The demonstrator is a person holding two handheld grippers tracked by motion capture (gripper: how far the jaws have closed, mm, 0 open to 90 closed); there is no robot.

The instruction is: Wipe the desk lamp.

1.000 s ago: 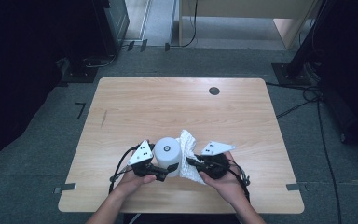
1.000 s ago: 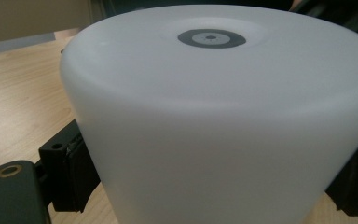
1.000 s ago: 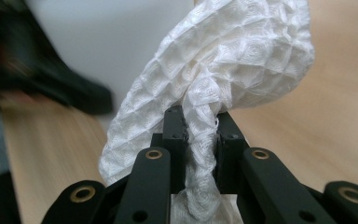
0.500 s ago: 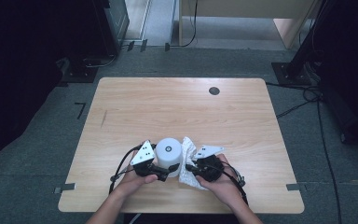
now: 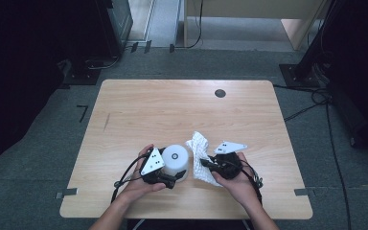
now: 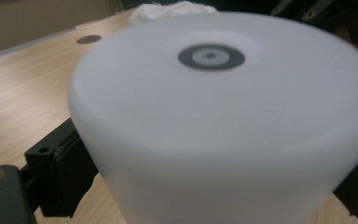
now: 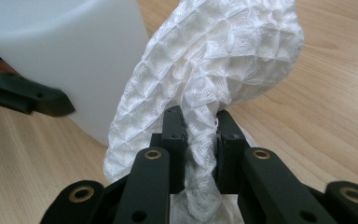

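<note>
L tongs (image 5: 175, 178) grip white cup (image 5: 177, 160); R tongs (image 5: 206, 165) pinch waffle cloth (image 5: 200, 155), just beside cup's R side, on worktop (image 5: 172, 110).

Right gripper (image 5: 207, 165) with cloth (image 5: 200, 154) shifted closer against cup (image 5: 176, 161) (slightly lower).

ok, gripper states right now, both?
Left gripper: shut on the white cup.
Right gripper: shut on the white cloth.

Pale wooden table (image 5: 172, 110) on grey carpet (image 5: 43, 158), dark surroundings.
</note>
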